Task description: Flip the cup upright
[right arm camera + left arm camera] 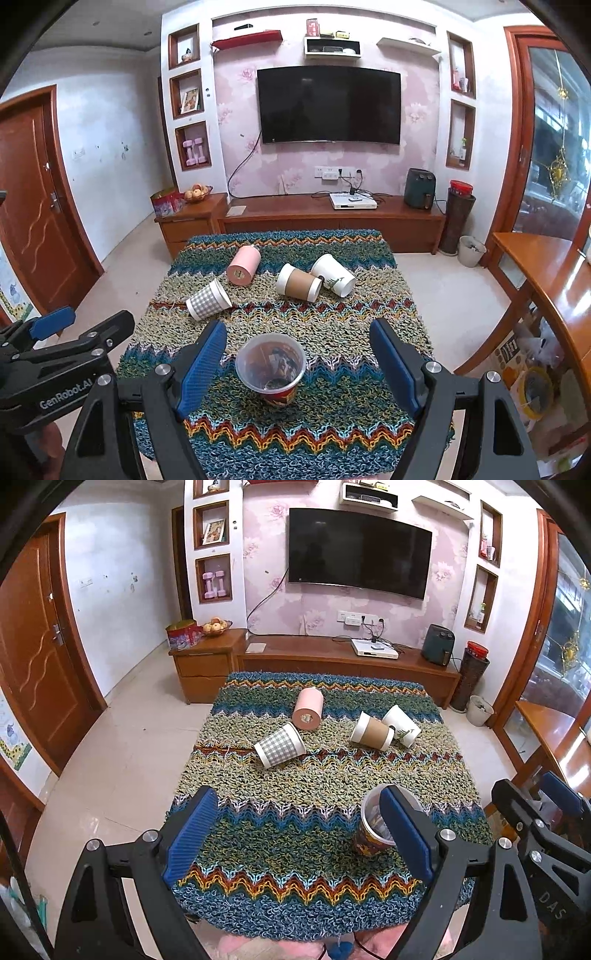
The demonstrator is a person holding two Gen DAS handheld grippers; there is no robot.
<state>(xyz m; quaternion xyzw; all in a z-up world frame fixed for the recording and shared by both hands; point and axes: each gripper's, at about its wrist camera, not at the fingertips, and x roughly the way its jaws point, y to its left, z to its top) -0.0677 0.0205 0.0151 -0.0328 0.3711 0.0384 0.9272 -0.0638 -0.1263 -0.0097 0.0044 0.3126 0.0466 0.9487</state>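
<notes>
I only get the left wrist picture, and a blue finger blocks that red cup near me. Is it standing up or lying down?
Observer: In the right wrist view the red cup stands upright, with its open mouth facing up.
Operator: Is the other claw squeezing it?
Observer: No. The right gripper is open. The cup sits between its fingers, with rug showing on both sides of it.

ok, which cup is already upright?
The red patterned cup nearest the tools, mouth up. The gingham, brown-sleeved, white and pink ones lie on their sides.
</notes>
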